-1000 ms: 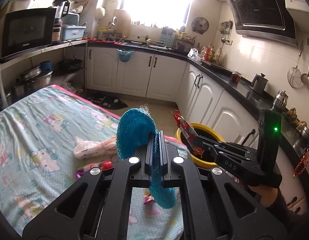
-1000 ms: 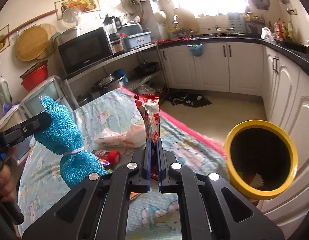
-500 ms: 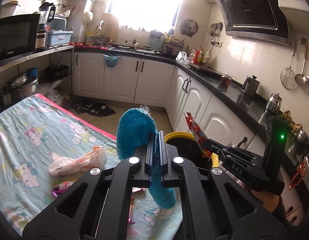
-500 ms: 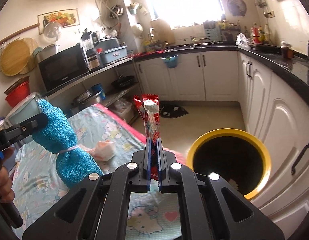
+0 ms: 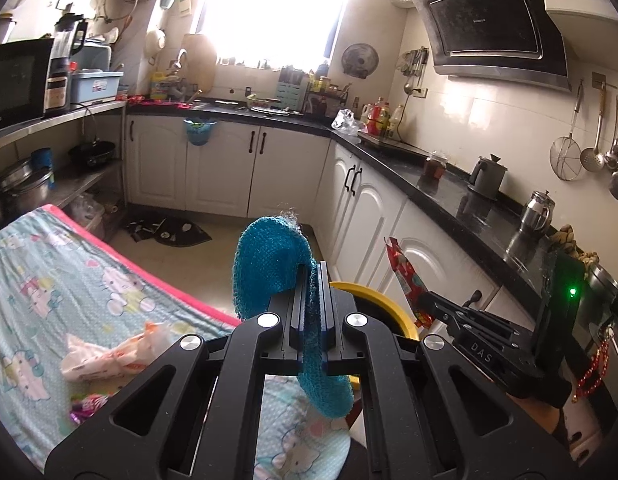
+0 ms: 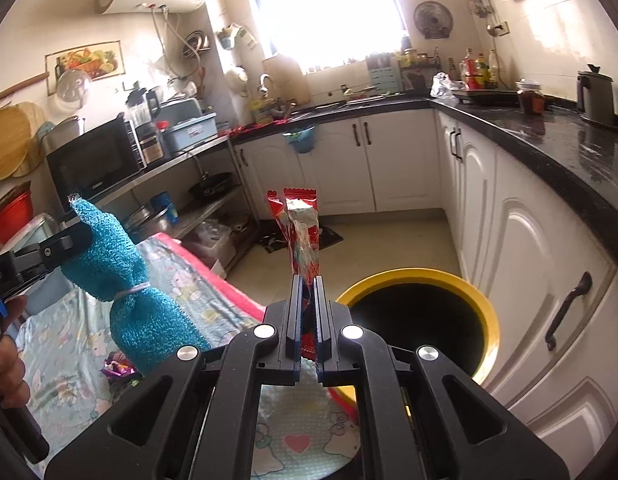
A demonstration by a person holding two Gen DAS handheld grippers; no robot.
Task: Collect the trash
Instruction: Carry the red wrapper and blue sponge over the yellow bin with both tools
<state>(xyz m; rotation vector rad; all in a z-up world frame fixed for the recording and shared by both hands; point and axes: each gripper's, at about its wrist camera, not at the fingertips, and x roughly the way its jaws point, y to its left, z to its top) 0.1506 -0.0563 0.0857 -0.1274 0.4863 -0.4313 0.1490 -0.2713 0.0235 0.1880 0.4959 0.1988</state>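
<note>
Currently carrying to bin. Left gripper (image 5: 312, 280): fingers pinching blue mesh scrubber (image 5: 269, 264), knitted, tied at waist. Right gripper (image 6: 307, 292): fingers pinching red wrapper (image 6: 301, 236), glossy, crinkled foil. Yellow bin (image 6: 485, 308), round, dark inside, just beyond; next, judged: position over opening, release. Tissue (image 5: 109, 356) and wrappers remain on tablecloth (image 5: 49, 264).

A bright window (image 5: 277, 12) lights a tiled kitchen. White cabinets (image 5: 221, 172) sit under a black L-shaped worktop (image 5: 441, 184), with a range hood (image 5: 489, 28) and beige floor (image 6: 389, 240).
</note>
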